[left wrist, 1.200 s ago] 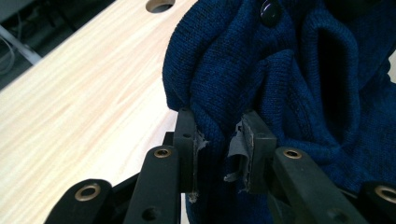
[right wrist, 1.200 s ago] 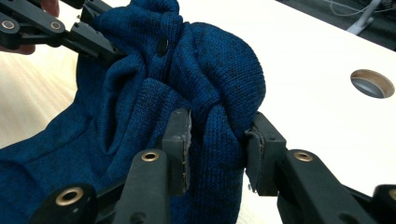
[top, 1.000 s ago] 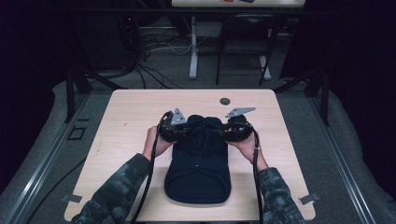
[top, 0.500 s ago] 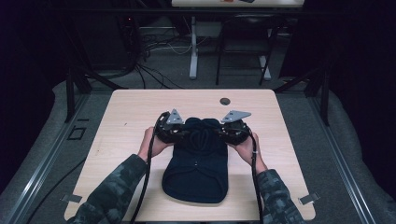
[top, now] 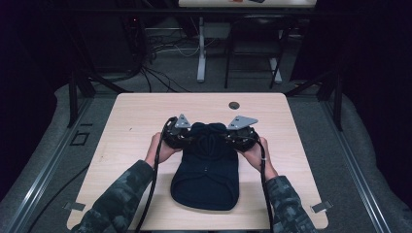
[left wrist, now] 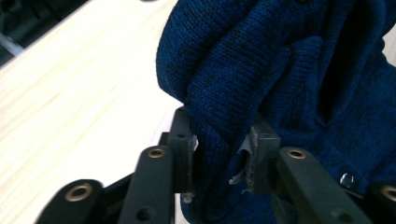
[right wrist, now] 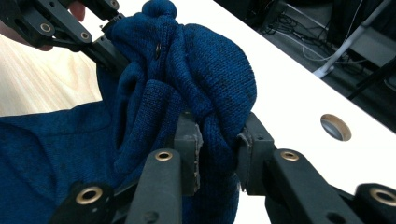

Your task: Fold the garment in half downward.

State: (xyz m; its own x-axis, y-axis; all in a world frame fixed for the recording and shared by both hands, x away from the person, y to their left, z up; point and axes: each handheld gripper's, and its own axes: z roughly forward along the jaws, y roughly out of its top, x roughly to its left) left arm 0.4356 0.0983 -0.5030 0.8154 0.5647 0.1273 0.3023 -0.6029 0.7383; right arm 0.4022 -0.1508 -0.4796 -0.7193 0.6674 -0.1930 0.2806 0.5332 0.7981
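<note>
High view: left gripper (top: 187, 137) and right gripper (top: 232, 137) face each other, each pinching a bunched fold at the far end of the dark blue knit garment (top: 206, 179). Left gripper view: fabric (left wrist: 280, 84) clamped between the jaws; same in right gripper view (right wrist: 201, 93). The garment's rest lies flat on the table (top: 136, 116), trailing back toward the person. Hands (top: 160, 148) (top: 256, 154) grip from outside, forearms angled inward. Small round hole (top: 234, 105) beyond the right gripper.

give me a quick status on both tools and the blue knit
Left tool shut on the blue knit garment. Right tool shut on its far end too. Garment bunched between them, near part flat on the table. Nothing in the way.
</note>
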